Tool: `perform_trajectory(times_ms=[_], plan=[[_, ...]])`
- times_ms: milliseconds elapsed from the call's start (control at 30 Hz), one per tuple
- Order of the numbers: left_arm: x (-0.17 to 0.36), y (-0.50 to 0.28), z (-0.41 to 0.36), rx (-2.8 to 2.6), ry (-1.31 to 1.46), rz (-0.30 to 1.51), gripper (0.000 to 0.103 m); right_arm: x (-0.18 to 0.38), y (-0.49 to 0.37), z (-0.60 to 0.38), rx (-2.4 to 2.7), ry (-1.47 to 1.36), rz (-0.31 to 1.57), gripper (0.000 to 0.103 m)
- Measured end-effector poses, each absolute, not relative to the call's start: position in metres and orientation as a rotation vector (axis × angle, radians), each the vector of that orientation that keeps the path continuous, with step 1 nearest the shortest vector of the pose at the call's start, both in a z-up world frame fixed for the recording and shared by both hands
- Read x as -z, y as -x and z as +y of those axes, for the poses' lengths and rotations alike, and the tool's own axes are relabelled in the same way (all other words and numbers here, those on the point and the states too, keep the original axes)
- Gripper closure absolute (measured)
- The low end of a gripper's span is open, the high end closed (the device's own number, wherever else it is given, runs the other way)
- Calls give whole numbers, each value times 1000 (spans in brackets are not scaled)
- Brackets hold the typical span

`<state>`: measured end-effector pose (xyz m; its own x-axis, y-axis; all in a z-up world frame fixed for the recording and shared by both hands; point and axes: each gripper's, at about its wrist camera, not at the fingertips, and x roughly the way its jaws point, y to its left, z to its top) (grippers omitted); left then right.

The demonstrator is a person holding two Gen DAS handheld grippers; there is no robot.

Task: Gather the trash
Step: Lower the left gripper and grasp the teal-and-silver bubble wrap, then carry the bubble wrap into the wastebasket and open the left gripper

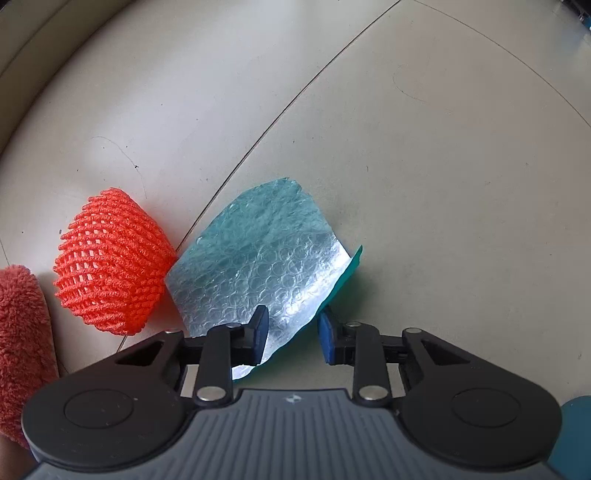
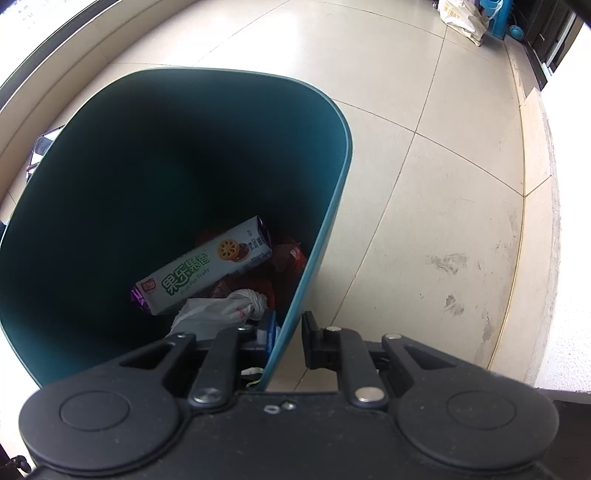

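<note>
A teal bubble-wrap mailer (image 1: 258, 258) lies curled on the tiled floor, silver side up. My left gripper (image 1: 292, 336) points down at it and its blue pads pinch the mailer's near edge between them. An orange foam fruit net (image 1: 114, 258) rests against the mailer's left side. In the right wrist view my right gripper (image 2: 289, 338) is shut on the wall of a dark teal trash bin (image 2: 110, 184), one pad inside and one outside. At the bin's bottom lie a biscuit packet (image 2: 207, 264), a knotted white plastic bag (image 2: 221, 310) and red wrappers.
A pink fluffy item (image 1: 20, 332) sits at the left edge beside the net. Bare floor tiles stretch beyond the mailer. A raised pale ledge (image 2: 535, 184) runs along the right of the bin. A white sack (image 2: 461, 18) and a blue stool (image 2: 498, 14) stand far off.
</note>
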<state>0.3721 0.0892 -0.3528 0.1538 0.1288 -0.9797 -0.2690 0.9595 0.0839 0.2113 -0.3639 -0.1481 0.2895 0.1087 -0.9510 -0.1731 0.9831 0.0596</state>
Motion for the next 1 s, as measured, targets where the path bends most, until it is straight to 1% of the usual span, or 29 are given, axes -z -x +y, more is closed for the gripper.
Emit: perform_trajectory(times_ms=[67,100,133,233,367,500,800,1000], plan=[[349,-371,91,-296,127,1378,87,148,-212,-363,-185,62,1263,89],[348,-371,92,-305,128,1379,92,148,-212,-363,-183,65,1263,89],[346,-369,93,-312,137,1380,95,148,-212,-363,-181,66,1262,90],[339,-366,96,-338,148,1368,100,148,-212,-362,-174,68,1258,90],[314,-355,98,-332,209,1345,101,149,-210,-361,-169,63,1249,90],[275,-339,92,-297,229,1321,101,148,-208,-366,-161,36,1234,90],[159,-279,55,-184,234,1234,101,146,-204,-369,-162,17,1195,90],[80,-249,8,-51,218,1176,101,142,-199,-371,-163,18,1182,90]])
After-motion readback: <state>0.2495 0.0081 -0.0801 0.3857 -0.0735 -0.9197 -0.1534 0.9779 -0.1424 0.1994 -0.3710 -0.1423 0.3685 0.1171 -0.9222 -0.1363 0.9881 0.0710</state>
